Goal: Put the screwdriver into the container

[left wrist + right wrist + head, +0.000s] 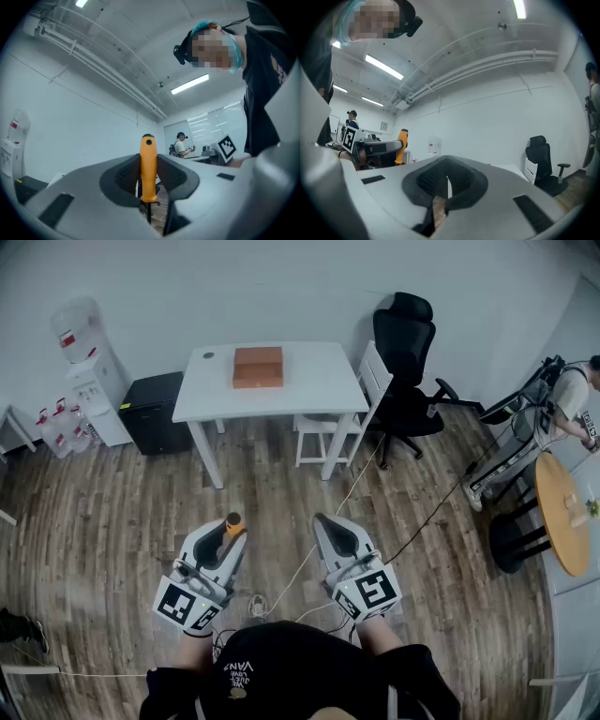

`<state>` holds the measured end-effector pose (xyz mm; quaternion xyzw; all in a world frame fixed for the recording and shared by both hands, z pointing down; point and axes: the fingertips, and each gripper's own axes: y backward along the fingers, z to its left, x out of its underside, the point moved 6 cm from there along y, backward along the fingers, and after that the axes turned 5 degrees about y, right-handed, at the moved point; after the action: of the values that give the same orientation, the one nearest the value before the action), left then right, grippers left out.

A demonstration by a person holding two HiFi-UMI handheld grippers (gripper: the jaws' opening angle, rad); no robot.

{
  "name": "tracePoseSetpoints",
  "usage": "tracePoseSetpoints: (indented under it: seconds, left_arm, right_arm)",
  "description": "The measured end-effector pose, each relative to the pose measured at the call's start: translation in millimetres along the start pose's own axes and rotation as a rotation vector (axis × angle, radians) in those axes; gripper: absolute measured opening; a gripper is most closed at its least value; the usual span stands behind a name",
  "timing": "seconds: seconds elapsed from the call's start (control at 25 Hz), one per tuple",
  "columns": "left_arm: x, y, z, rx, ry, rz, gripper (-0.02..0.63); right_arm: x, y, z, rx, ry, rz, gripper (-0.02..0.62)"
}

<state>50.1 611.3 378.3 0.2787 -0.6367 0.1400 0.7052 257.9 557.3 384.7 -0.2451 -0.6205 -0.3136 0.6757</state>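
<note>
At lower centre, the left gripper (151, 177) pinches the screwdriver (148, 157) upright, orange handle up, shaft pointing down. The right gripper (443, 186) has its jaws pressed together, empty.

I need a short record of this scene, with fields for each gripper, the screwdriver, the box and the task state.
left gripper: shut on the screwdriver, orange handle upright
right gripper: jaws almost together, nothing between them
brown box: on the white table, apart from both grippers
task state: screwdriver not yet in the box
</note>
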Motion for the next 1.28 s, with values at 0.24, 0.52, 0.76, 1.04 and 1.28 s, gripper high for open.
tracePoseSetpoints:
  seconds: [0.24,0.52,0.76,1.04,1.28]
  left_arm:
    - [-0.8,-2.8,11.5,-0.003,0.005,-0.005,0.114]
    - [5.8,-9.8,35.5,0.004,0.023,0.003,0.114]
    - [9.7,-20.8,80.3,0.023,0.034,0.014,0.114]
    - [13.6,-34.8,145.6,0.074,0.052,0.039,0.114]
    - [12.6,-47.2,178.9,0.115,0.048,0.054,0.114]
  right_arm:
    - [1.0,-10.5,-2.1,-0.002,-0.010,-0.009,0.012]
    - [4.8,-33.4,-5.7,0.004,-0.021,-0.012,0.012]
    - [7.7,-74.0,-9.8,0.034,-0.012,0.003,0.012]
    - [11.4,-132.4,-11.8,0.089,-0.010,0.018,0.012]
    - [14.2,-164.5,-12.7,0.101,-0.015,0.031,0.012]
